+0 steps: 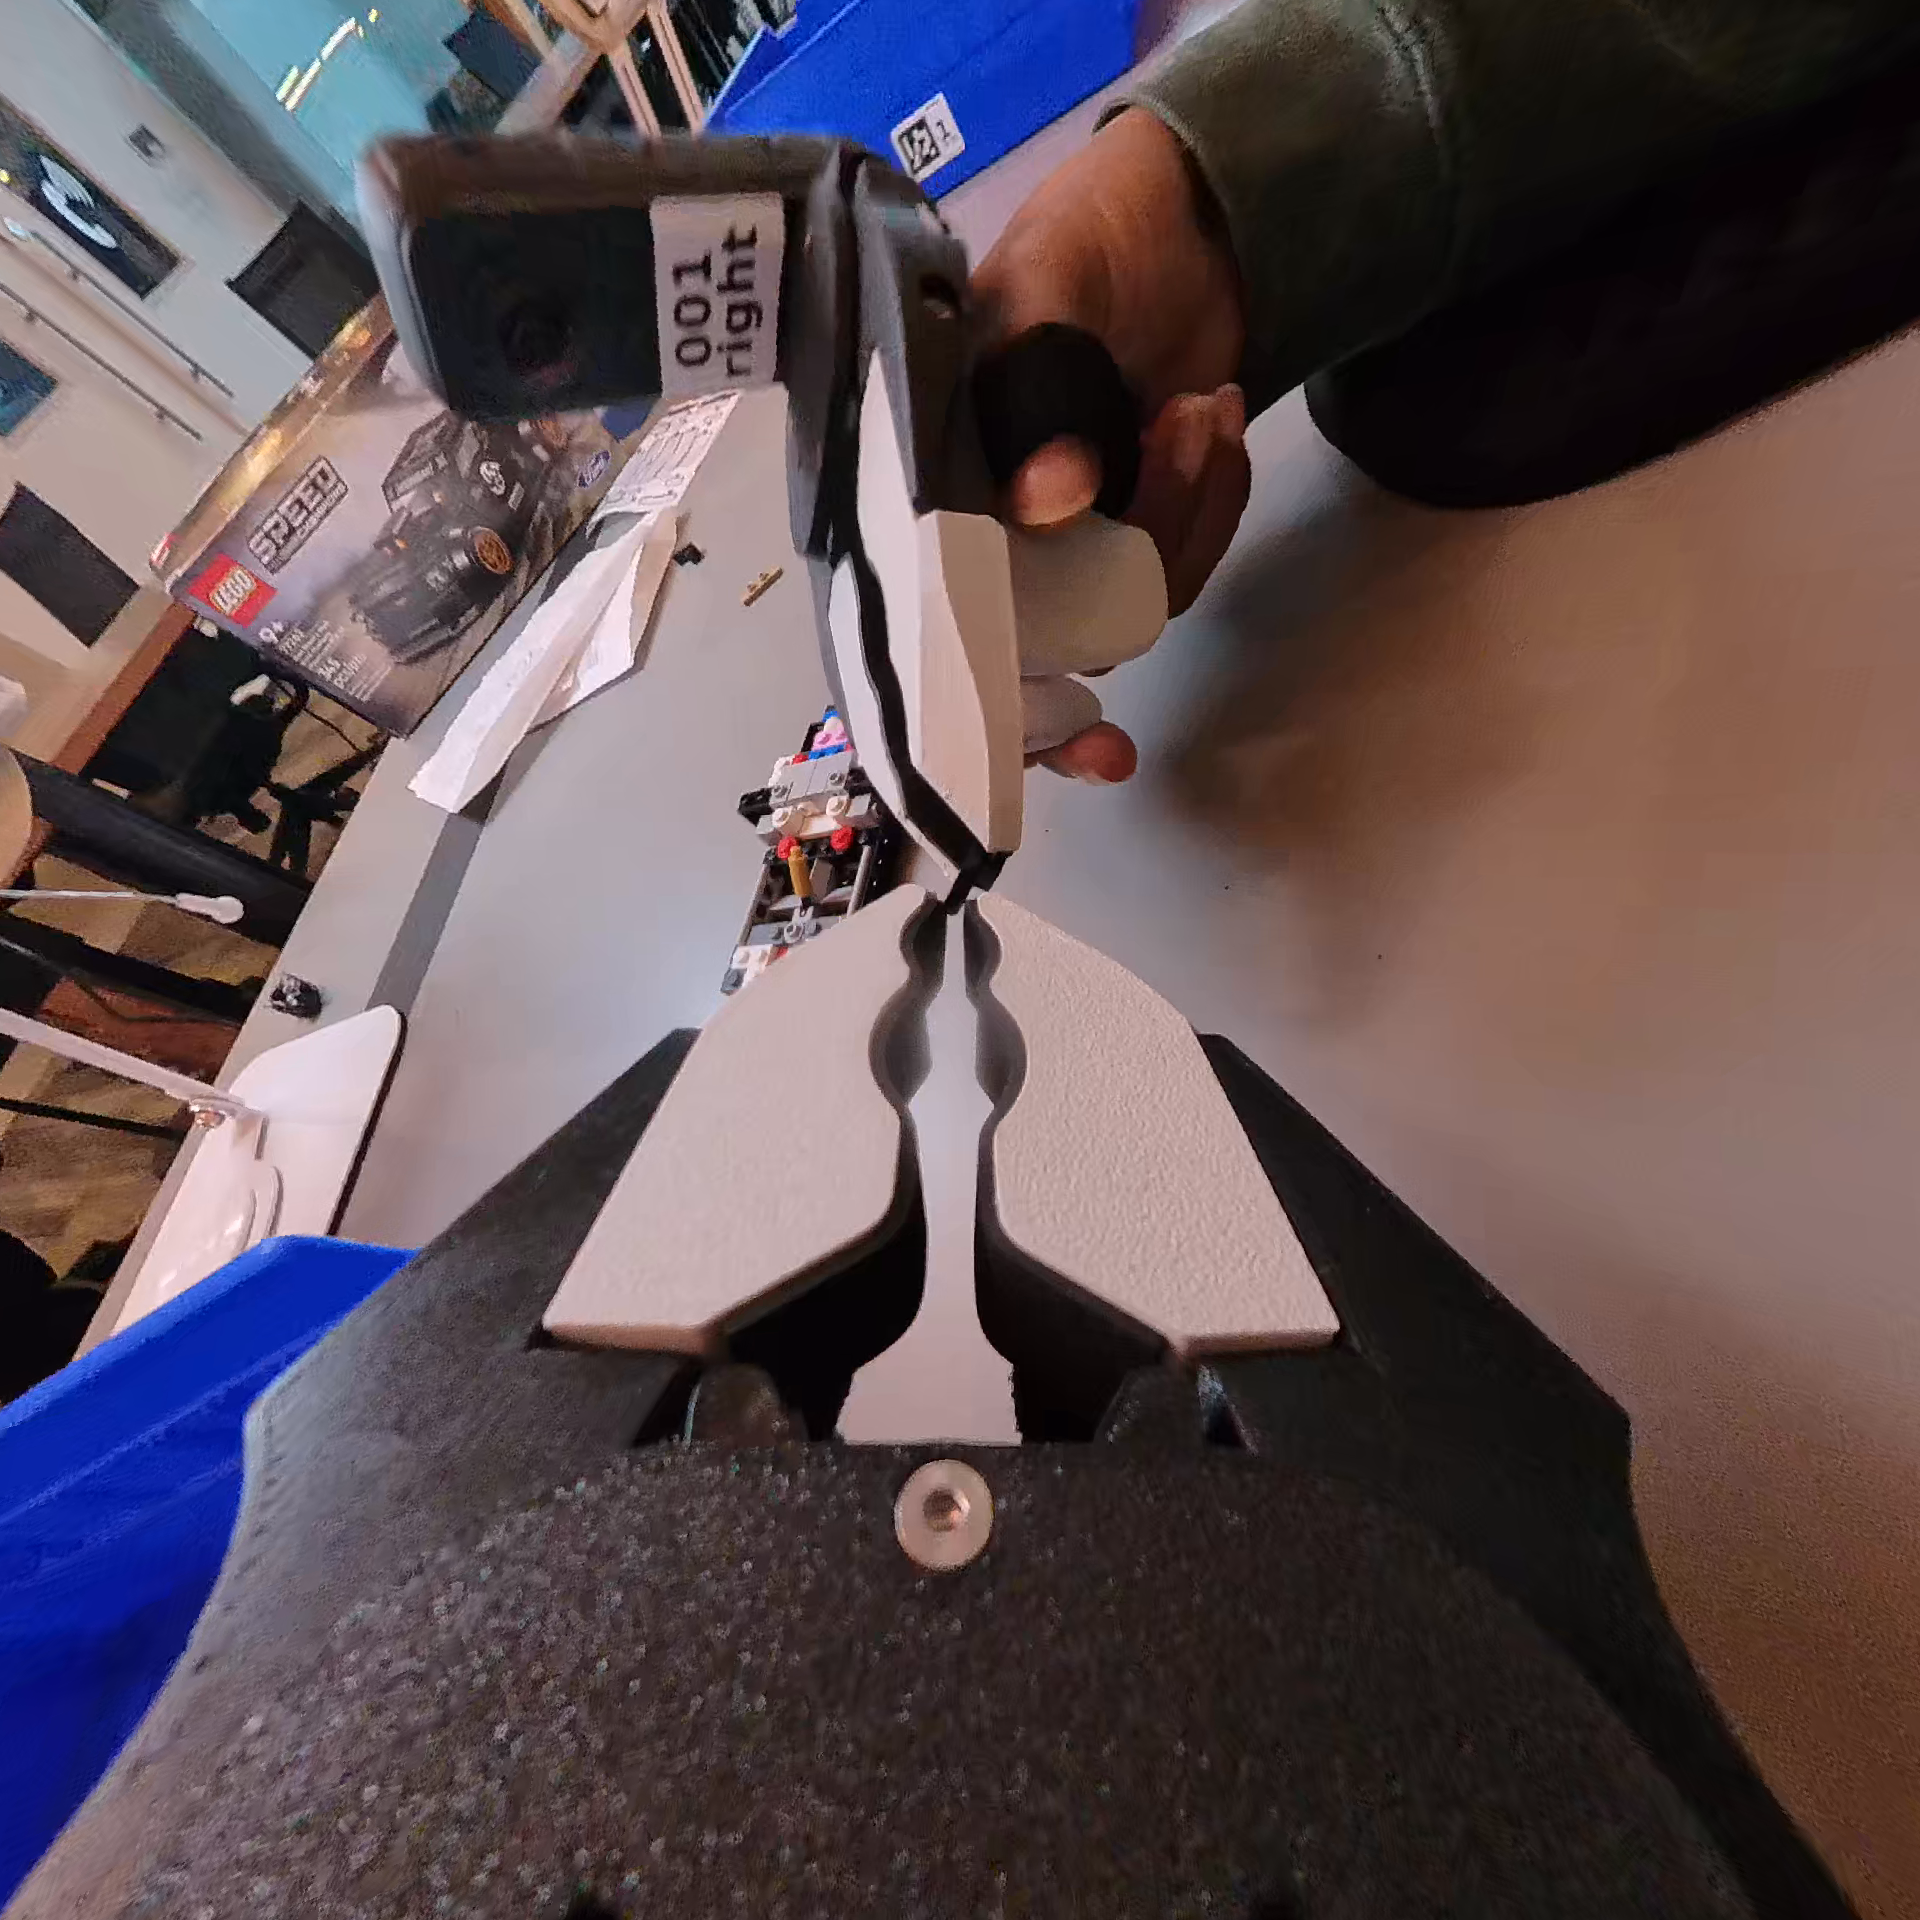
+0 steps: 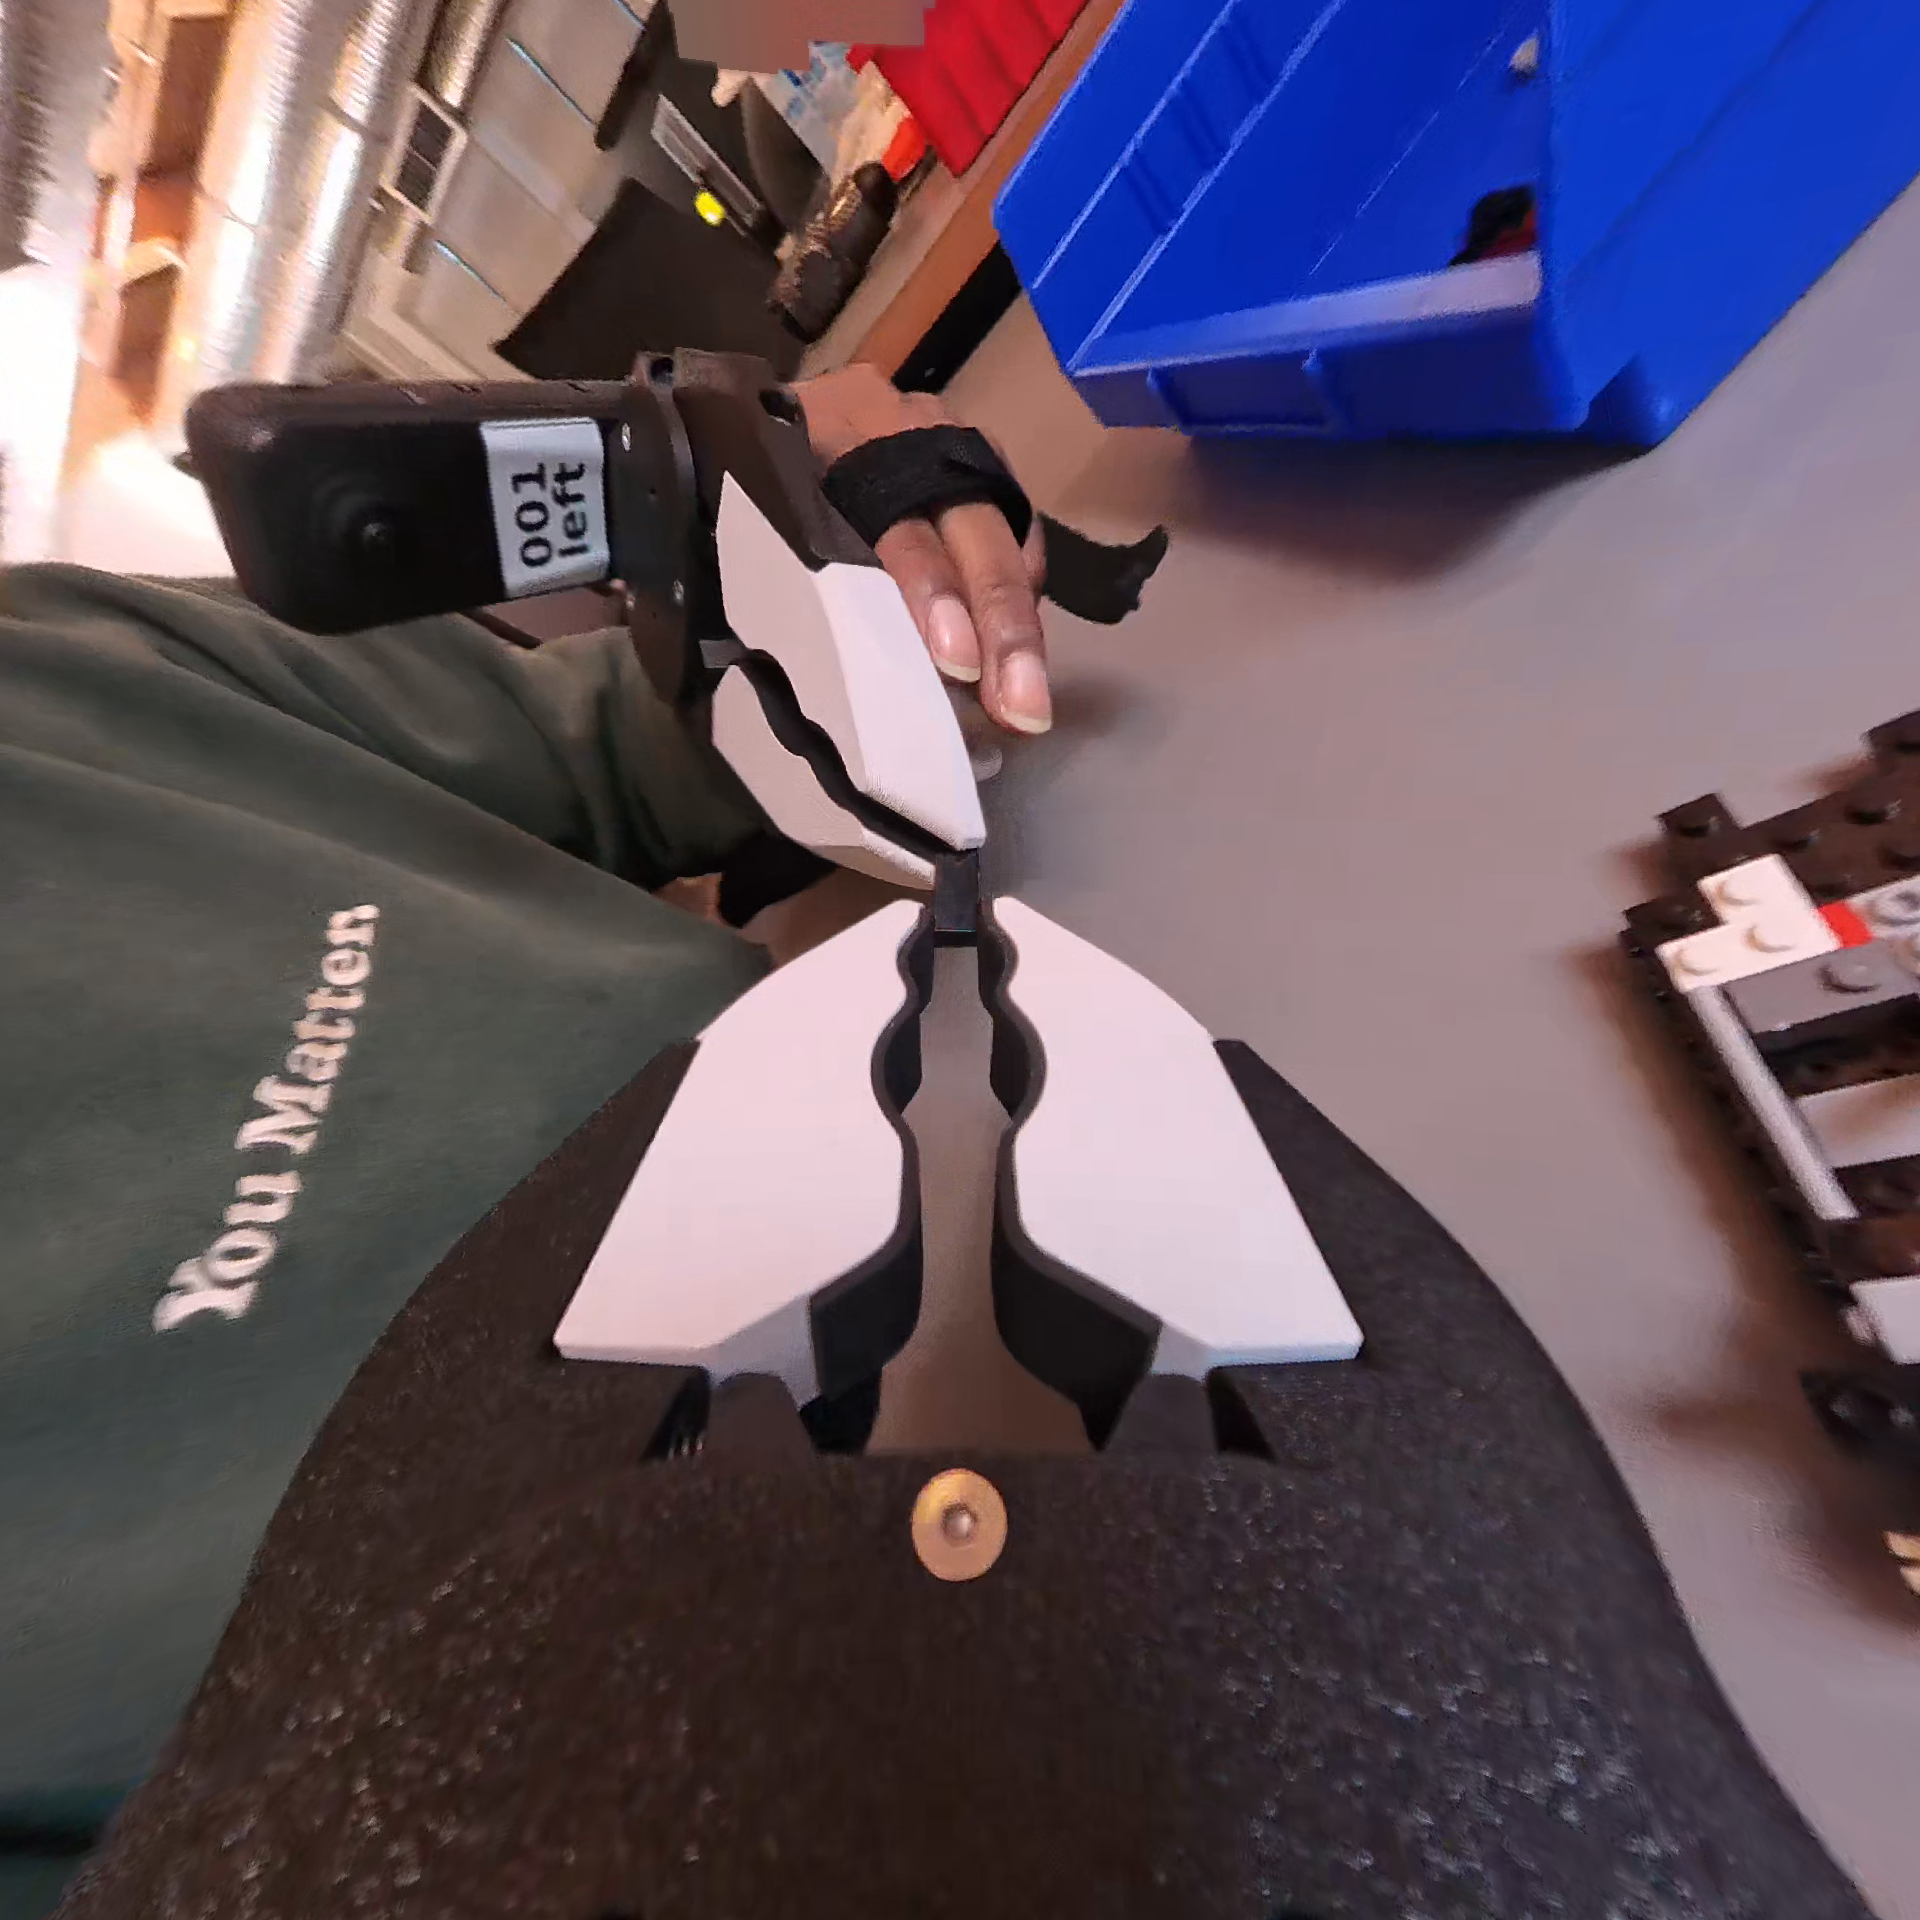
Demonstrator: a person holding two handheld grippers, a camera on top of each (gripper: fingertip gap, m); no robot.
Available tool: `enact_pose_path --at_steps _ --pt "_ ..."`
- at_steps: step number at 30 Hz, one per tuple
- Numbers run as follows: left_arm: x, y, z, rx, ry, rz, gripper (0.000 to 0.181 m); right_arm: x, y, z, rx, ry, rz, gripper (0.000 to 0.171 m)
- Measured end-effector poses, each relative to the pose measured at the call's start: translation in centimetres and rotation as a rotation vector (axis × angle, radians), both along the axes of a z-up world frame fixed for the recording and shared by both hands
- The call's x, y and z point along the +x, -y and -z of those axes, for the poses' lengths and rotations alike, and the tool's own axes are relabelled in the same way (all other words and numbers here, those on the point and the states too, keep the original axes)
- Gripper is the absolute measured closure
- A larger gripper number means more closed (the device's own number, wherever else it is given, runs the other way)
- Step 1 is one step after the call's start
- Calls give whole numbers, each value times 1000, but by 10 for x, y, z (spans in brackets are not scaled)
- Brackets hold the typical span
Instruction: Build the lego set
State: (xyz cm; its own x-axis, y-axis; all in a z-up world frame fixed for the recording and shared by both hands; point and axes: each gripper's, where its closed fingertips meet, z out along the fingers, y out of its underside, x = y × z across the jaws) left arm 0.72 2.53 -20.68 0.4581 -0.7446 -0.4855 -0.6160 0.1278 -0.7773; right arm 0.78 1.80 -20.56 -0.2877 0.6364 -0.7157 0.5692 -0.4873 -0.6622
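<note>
Brick model (image 2: 1808, 1049) cut off rightward

A small black rectangular plastic brick (image 2: 957, 902) sits mid-frame, clamped between both grippers' tips; a half-built black-and-white brick model (image 2: 1797, 1049) lies at the right edge.

Grey table (image 1: 1455, 935) carries brick chassis (image 1: 805, 883), toy box (image 1: 384, 561), papers (image 1: 561, 644) (crumpled), blue bin (image 2: 1351, 208).

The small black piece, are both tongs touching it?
Touching. In the right wrist view the small black piece sits pinched between the right tongs tips, with the left tongs tips closed on its far end.
</note>
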Motion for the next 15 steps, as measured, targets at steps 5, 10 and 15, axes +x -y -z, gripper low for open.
enact_pose_path --at_steps 5,10,15 --pt "9 8 6 18 -39 55 171 7 9 0 -105 23 -72 164" --pt "10 10 7 25 -44 68 178 7 12 3 -109 39 -89 163" --pt "3 -1 10 -130 55 -37 178 -1 -7 2 -16 -13 29 162"
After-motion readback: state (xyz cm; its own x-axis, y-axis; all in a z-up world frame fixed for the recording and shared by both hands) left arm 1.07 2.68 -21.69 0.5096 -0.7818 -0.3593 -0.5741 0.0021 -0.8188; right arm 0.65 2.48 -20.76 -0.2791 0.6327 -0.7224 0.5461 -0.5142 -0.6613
